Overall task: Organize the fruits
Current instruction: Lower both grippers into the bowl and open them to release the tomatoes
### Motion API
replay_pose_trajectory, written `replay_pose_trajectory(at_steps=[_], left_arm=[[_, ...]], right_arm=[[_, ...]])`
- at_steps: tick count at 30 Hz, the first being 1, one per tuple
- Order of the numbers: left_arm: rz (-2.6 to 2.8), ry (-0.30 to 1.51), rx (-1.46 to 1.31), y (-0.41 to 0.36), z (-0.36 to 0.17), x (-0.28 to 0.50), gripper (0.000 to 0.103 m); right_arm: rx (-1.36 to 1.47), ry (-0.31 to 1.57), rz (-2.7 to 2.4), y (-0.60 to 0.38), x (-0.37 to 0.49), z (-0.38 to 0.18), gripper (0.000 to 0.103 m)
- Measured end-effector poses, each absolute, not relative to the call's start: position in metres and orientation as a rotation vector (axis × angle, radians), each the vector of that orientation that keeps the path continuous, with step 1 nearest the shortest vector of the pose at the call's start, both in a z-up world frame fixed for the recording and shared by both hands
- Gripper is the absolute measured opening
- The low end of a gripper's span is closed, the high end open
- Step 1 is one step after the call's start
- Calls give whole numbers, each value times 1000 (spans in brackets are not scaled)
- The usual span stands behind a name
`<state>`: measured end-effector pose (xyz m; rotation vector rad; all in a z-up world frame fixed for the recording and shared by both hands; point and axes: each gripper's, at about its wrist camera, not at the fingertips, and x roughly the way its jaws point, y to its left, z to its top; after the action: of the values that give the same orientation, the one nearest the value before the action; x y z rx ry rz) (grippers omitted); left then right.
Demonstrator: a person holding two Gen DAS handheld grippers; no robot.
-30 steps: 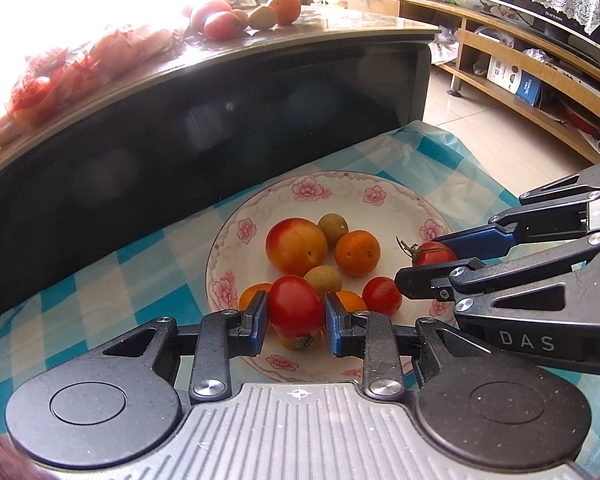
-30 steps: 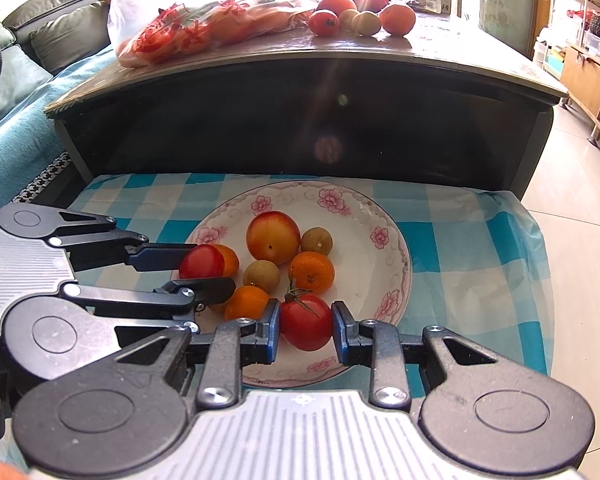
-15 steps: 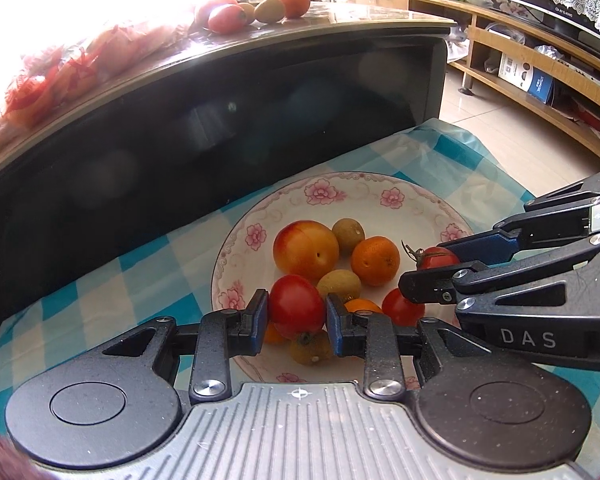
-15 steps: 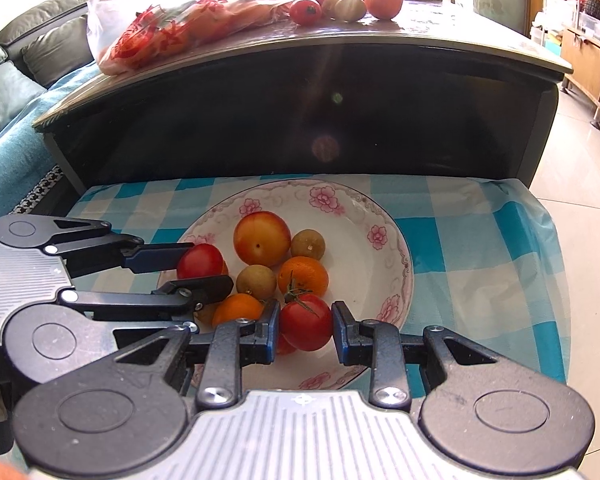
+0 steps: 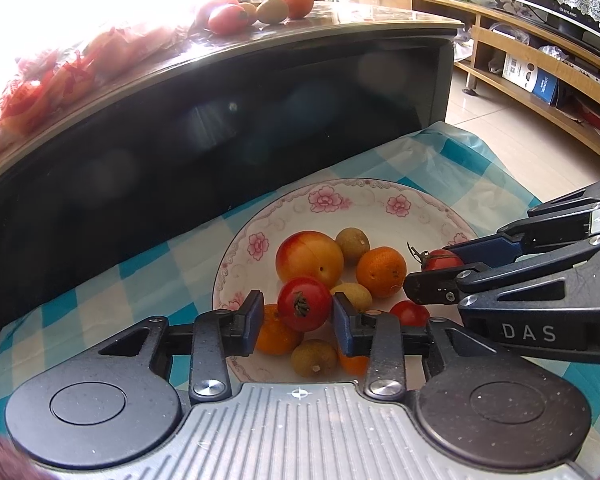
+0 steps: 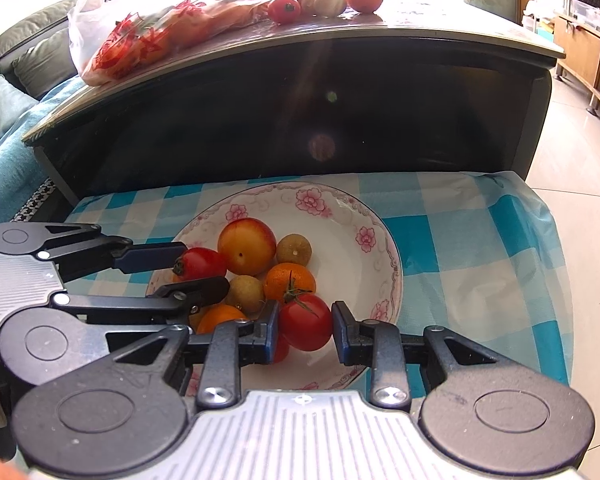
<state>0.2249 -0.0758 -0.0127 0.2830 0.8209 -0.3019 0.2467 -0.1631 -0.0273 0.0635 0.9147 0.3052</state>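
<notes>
Each gripper has a tomato between its blue pads. The left gripper [image 5: 299, 316] is closed just far enough to pinch a red tomato [image 5: 303, 303] by its flanks, the dried stem scar facing back toward the camera, so its stem-to-tip axis runs roughly along the fingers. The right gripper [image 6: 305, 328] grips a stemmed tomato [image 6: 306, 322] the same way, green calyx tilted up and away. Both seem to hang just above the flowered plate [image 6: 340, 208], probably side-gripped so the round skins don't slip. Under them lie a peach-coloured fruit [image 5: 309, 258], small oranges and brownish round fruits on the checked cloth [image 6: 472, 240]. More fruit sits on the dark table [image 6: 420, 20] behind, likely where they're headed
</notes>
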Motion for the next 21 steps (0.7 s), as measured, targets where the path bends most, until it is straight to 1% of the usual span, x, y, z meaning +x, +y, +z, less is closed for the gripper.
replay_pose_trajectory(at_steps=[4, 9, 11, 13, 16, 21], left_arm=[[-299, 828, 272, -75, -13, 228, 50], [-300, 829, 273, -76, -11, 229, 50], [-300, 828, 272, -76, -10, 229, 52], [-297, 825, 275, -76, -8, 228, 58], [-293, 821, 273, -75, -4, 228, 62], [-289, 812, 274, -76, 2, 227, 66]], right_arm=[[73, 913, 298, -165, 248, -28, 34], [80, 911, 292, -167, 248, -27, 34], [83, 907, 287, -168, 247, -25, 34], [84, 902, 281, -170, 246, -23, 35], [94, 895, 270, -173, 244, -19, 37], [99, 882, 261, -175, 239, -12, 40]])
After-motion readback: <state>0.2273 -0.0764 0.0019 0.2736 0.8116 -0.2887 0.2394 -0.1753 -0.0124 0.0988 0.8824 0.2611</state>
